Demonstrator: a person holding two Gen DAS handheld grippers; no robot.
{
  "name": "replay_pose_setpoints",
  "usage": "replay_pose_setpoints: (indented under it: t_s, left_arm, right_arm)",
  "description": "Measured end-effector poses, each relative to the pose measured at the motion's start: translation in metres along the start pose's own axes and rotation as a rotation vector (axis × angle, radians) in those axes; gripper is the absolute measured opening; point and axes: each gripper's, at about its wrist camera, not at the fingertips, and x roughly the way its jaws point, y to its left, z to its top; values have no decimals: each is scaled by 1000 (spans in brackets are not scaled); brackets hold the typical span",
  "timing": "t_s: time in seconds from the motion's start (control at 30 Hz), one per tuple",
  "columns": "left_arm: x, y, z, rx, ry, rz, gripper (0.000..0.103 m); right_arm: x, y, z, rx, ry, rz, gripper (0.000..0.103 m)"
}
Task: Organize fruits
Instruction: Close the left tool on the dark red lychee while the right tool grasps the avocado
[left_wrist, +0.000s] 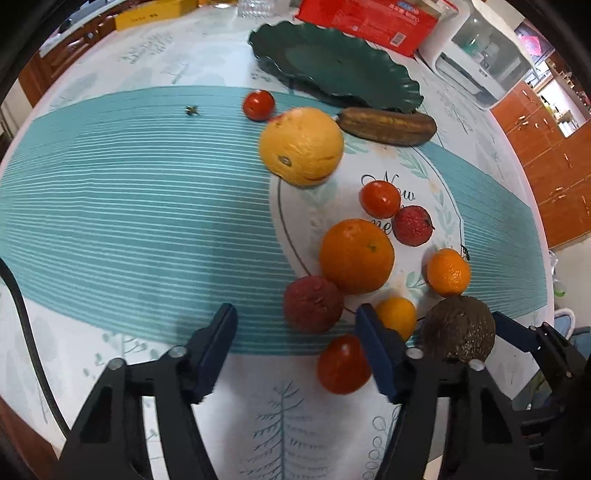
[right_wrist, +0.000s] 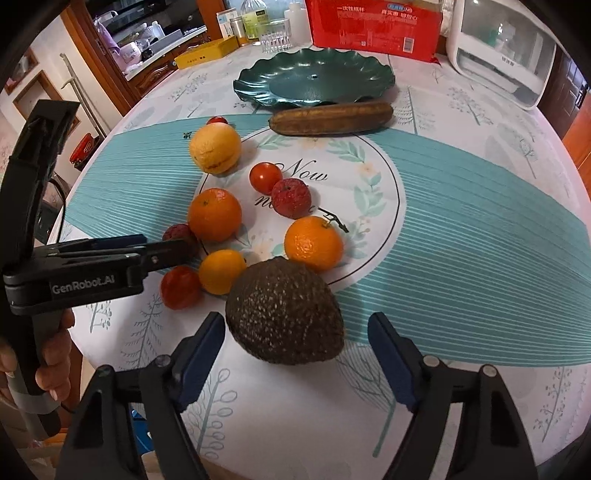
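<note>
both jaws spread, fruit all loose on the cloth

jaws of the right gripper (right_wrist: 295, 343) stood wide apart either side of the avocado (right_wrist: 284, 314), not touching it; the left gripper (left_wrist: 295, 332) was likewise released and held nothing, its far finger in among the fruit beside a small orange (left_wrist: 397, 317) and a tomato (left_wrist: 343, 363). the green plate (right_wrist: 314, 75) lay bare and well beyond the avocado, with the brown banana (right_wrist: 330, 118) just in front of it.

round fruit crowded close to the avocado, so a skewed closing could likely nudge it off line, and the left finger might set its neighbours rolling toward the table edge.

a slick printed tablecloth (right_wrist: 461, 206) covered the round table; a red box (right_wrist: 373, 26) and a white appliance (right_wrist: 498, 55) stood behind the plate, with wooden cabinets further back.
</note>
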Motion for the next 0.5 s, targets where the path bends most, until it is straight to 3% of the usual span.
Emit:
replay_pose_setpoints:
  t_s: [0.13, 0.2, 0.27, 0.5]
  left_arm:
    - [7, -8, 7, 37, 14, -16, 44]
    - [8, -11, 9, 50, 21, -30, 32]
    - [9, -16, 9, 83, 20, -20, 32]
    - [7, -21, 8, 119, 12, 0, 30]
  right_arm:
    - [3, 0, 3, 6, 8, 25, 76]
    - [5, 1, 5, 4, 10, 39, 73]
    - [7, 4, 6, -2, 17, 46, 68]
    - [9, 5, 4, -20, 8, 35, 67]
